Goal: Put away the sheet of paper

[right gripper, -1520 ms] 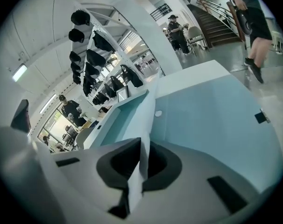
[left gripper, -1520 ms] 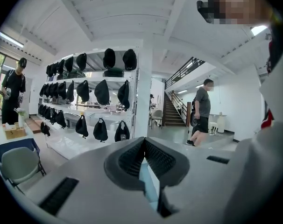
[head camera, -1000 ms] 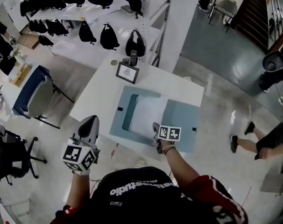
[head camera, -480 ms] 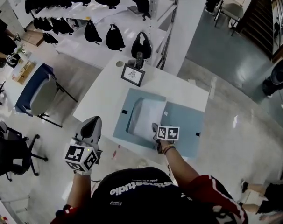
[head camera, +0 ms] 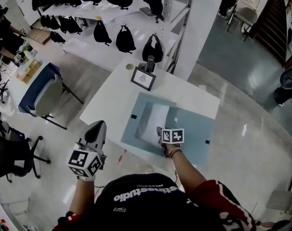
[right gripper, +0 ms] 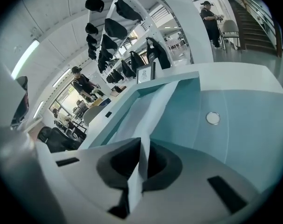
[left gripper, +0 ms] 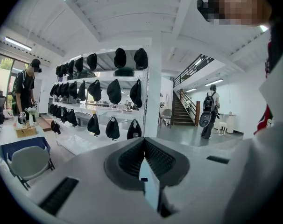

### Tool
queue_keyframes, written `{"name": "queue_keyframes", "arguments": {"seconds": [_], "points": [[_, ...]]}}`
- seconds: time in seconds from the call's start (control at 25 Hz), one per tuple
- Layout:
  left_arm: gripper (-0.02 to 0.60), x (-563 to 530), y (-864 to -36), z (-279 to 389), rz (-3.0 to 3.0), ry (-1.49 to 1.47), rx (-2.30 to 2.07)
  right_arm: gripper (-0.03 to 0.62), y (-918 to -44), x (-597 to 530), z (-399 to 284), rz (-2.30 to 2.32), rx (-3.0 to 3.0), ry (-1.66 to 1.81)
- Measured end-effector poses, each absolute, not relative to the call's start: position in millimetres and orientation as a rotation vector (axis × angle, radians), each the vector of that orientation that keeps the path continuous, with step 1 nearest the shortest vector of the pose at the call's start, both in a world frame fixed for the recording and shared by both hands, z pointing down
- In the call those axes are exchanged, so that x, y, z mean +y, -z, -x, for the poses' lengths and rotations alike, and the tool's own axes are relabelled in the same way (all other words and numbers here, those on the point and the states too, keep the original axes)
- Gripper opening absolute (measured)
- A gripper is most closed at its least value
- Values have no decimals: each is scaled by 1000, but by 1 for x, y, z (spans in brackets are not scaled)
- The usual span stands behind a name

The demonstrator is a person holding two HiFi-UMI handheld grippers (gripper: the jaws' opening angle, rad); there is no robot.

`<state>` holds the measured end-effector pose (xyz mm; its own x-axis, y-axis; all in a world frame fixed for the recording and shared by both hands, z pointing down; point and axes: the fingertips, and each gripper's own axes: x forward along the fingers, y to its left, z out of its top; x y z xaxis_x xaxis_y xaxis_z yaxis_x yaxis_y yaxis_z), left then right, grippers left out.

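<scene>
Pinching white paper sheet (head camera: 153, 121) at near edge: right gripper (head camera: 159, 130), over open teal folder (head camera: 195, 134) on white table (head camera: 110, 102). Small black-framed sign (head camera: 142, 79) at far edge. Left gripper (head camera: 97, 128) pressed together, empty, near-left.

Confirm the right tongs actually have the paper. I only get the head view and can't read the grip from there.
Observer: Yes. In the right gripper view the right tongs are shut on the near edge of the sheet of paper.
Operator: Sheet flat?
Observer: No. The held edge is lifted off the teal folder, and the far end lies on it.
Operator: Left tongs?
Observer: In the left gripper view the left tongs are together with nothing from the table in them. They face shelves of black bags.
</scene>
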<state>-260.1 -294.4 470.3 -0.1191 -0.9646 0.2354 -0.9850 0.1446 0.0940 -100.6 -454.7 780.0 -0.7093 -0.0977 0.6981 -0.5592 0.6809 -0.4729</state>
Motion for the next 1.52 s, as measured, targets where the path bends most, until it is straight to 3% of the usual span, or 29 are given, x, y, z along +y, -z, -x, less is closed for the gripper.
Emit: {"name": "queue_keyframes", "arguments": {"seconds": [0.12,0.28,0.44,1.52], "points": [[6,-294,-470,261,-1913,-119,-2173,21,-780,-452,99,-487,-2229,-883],[6,-295,-473,256,-1938,-118,-2147,128,-781,-455,89,-509,-2216,-816],[6,-294,-473,253,-1958,-110,-2129,184,-780,-460,73,-575,-2201,-811],[6,-274,-454,256,-2082,-66,-2066,155,-735,-445,27,-793,-2261,-837]]}}
